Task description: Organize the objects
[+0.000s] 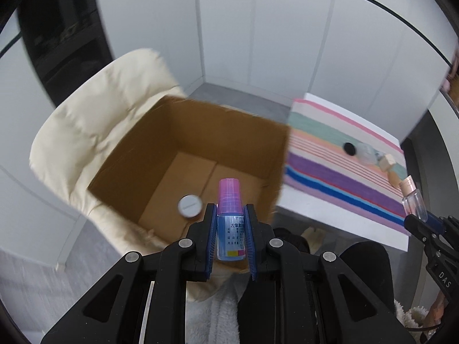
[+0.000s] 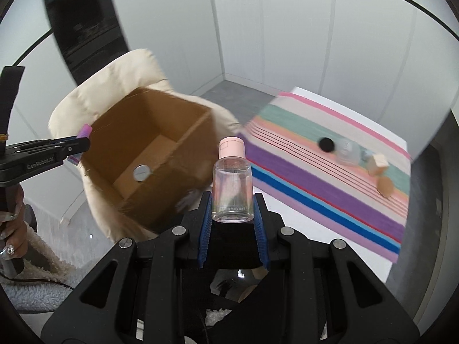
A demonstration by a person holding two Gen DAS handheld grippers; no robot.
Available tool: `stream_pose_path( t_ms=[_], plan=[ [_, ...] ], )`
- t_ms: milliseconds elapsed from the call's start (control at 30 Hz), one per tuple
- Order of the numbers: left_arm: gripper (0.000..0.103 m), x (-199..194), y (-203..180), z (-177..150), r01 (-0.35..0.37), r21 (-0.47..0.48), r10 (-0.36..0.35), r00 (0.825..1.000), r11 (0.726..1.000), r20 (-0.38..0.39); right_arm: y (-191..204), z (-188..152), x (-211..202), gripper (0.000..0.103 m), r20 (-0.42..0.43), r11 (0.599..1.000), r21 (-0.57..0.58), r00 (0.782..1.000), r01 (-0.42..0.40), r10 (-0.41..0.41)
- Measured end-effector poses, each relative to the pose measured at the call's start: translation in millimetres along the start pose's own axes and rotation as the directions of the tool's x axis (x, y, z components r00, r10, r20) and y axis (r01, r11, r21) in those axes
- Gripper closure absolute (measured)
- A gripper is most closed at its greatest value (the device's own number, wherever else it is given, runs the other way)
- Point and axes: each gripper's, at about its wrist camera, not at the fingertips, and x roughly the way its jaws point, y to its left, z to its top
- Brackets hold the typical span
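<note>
Bottles first: my left gripper (image 1: 229, 226) pinches a small blue spray bottle (image 1: 230, 229) with a pink cap. My right gripper (image 2: 233, 209) clamps a clear bottle (image 2: 232, 192), peach cap, near the cardboard box (image 2: 149, 132).

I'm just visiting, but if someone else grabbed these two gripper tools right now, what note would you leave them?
Left gripper: shut on the small blue bottle with a pink-purple cap, above the open brown cardboard box.
Right gripper: shut on the clear plastic bottle with a pale pink cap.
Done: a round silver-lidded jar lies in the box.
Left: drop both bottles in, then fetch the black-capped clear bottle and two wooden blocks from the striped cloth.
</note>
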Motion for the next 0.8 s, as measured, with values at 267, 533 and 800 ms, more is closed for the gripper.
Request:
stream_pose_path(
  t_ms=[267, 533, 800],
  plan=[
    [0.084, 4, 30, -3, 0.004, -0.06, -0.005, 1.0, 0.998, -0.017, 33, 15, 10, 0.074, 0.005, 0.996, -0.084, 1.0, 0.006, -0.006],
    [0.084, 17, 26, 10, -0.018, -0.066, 0.019, 1.0, 0.998, 0.004, 54, 42, 20, 0.074, 0.032, 0.986, -0.165, 0.999, 0.015, -0.01],
    [0.084, 51, 46, 40, -0.068, -0.081, 0.073, 0.996, 0.994, 0.056, 98, 74, 61, 0.074, 0.012, 0.968, -0.246, 0.999, -0.043, 0.047]
  ],
)
